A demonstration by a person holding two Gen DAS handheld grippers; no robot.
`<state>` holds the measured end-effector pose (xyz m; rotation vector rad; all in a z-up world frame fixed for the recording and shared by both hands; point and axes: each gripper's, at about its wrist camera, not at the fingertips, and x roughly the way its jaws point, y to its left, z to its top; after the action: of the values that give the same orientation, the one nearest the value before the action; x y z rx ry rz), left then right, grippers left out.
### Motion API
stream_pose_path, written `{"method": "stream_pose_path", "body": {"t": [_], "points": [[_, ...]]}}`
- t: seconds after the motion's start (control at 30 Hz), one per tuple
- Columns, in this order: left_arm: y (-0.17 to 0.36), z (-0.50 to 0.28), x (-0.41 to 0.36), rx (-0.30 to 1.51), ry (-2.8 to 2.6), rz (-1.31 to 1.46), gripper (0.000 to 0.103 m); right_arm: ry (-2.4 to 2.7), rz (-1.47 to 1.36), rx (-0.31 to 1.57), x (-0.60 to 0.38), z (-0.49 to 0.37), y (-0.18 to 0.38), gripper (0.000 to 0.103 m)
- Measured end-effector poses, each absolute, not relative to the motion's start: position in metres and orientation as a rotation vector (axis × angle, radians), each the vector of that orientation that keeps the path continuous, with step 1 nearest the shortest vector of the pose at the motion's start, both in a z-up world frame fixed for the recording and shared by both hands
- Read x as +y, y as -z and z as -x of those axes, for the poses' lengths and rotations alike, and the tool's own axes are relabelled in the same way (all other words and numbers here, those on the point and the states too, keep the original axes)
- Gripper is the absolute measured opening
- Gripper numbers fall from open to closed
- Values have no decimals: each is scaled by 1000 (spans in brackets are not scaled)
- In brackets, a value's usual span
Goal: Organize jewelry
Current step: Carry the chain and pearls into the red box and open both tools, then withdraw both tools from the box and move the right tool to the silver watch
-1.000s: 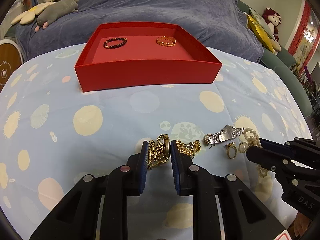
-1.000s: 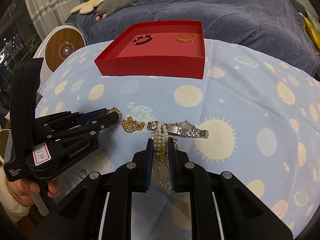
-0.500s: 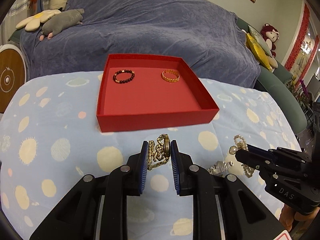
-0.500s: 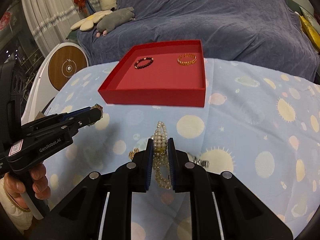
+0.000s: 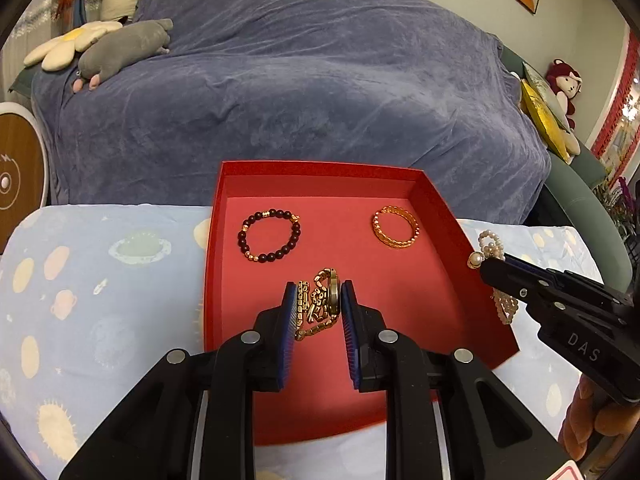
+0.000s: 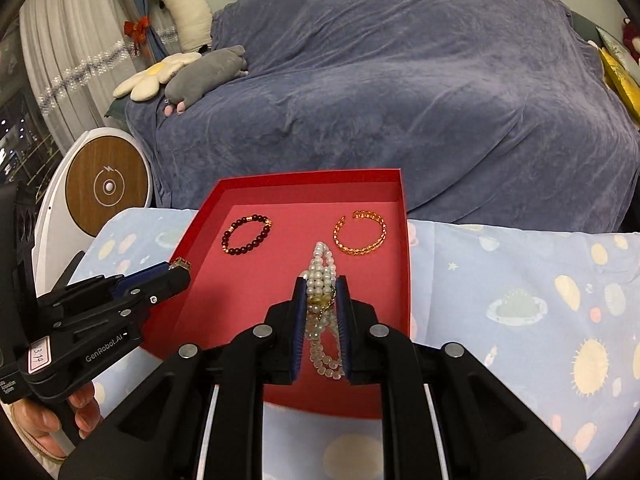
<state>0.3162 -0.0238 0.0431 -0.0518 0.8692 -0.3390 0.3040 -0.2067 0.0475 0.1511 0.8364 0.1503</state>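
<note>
A red tray (image 5: 444, 216) (image 6: 403, 240) holds a dark bead bracelet (image 5: 269, 235) (image 6: 246, 235) at the back left and a gold chain bracelet (image 5: 396, 227) (image 6: 361, 233) at the back right. My left gripper (image 5: 318, 300) is shut on a gold watch (image 5: 320, 304) and holds it above the tray's middle. My right gripper (image 6: 320, 300) is shut on a pearl necklace (image 6: 322, 276) and holds it above the tray's right half. The right gripper also shows in the left wrist view (image 5: 486, 266), with pearls hanging from it.
The tray sits on a light blue spotted cloth (image 5: 100, 280) (image 6: 520, 280). Behind it is a sofa under a blue-grey cover (image 5: 300, 80) with plush toys (image 5: 120, 48). A round wooden-faced device (image 6: 106, 186) stands at the left.
Both grippers have lifted off the cloth with their jewelry and moved forward over the red tray. The loose pieces left on the cloth are out of view.
</note>
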Motion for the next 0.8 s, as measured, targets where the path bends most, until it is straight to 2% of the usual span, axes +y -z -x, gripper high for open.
{"method": "stream_pose_path", "body": {"t": [0.3,0.43,0.53,0.57,0.6,0.7,0.8], "points": [[-16,-345,-24,895,314,6,19,-119,-150,909,-205,-343,-8,14],[-15,-352,-22,881,297,17,19,-113,-156,907,-208,-344,-6,18],[-27,-352,-18,849,253,34,32,-108,-166,875,-213,-338,-16,23],[-33,-350,-15,840,251,49,41,-110,-169,862,-215,-333,-23,23],[-40,-347,-11,826,257,68,45,-114,-174,847,-218,-327,-31,23],[-65,-328,-1,792,256,94,54,-132,-192,817,-226,-300,-56,33],[-87,-297,10,762,267,97,62,-152,-176,800,-230,-261,-76,33]]}}
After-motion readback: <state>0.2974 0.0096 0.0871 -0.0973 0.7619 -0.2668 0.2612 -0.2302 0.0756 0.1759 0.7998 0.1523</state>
